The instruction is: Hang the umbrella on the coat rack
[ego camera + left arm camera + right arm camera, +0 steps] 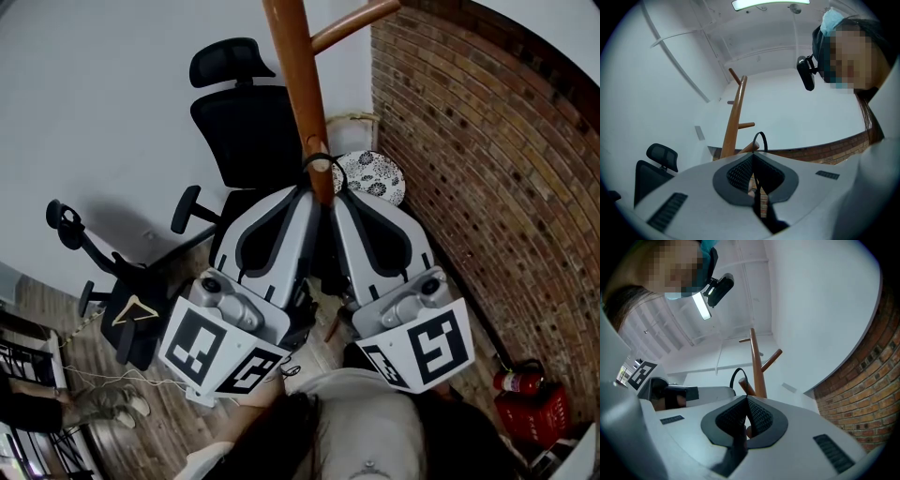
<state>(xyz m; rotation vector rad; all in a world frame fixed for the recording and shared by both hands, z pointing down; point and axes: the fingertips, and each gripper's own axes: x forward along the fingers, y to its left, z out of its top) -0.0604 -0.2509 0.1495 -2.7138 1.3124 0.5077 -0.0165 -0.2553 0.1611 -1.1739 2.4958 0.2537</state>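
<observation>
The wooden coat rack pole [298, 75] rises at the top centre of the head view, with a short peg [322, 178] low on it. A black umbrella strap loop [317, 161] circles that peg. My left gripper [305, 195] and right gripper [343, 199] point up at the peg side by side, both shut on the strap below the loop. The left gripper view shows the loop [762, 139] over the peg end [749, 148], just past my left gripper [753, 157]. The right gripper view shows the loop [737, 376] beside the pole [757, 366], above my right gripper [746, 399]. The umbrella's body is hidden.
A black office chair [246, 122] stands behind the rack against the white wall. A second dark chair [112, 277] with a wooden hanger [136, 309] is at left. The brick wall [487, 159] closes the right side, a red fire extinguisher [530, 398] at its foot.
</observation>
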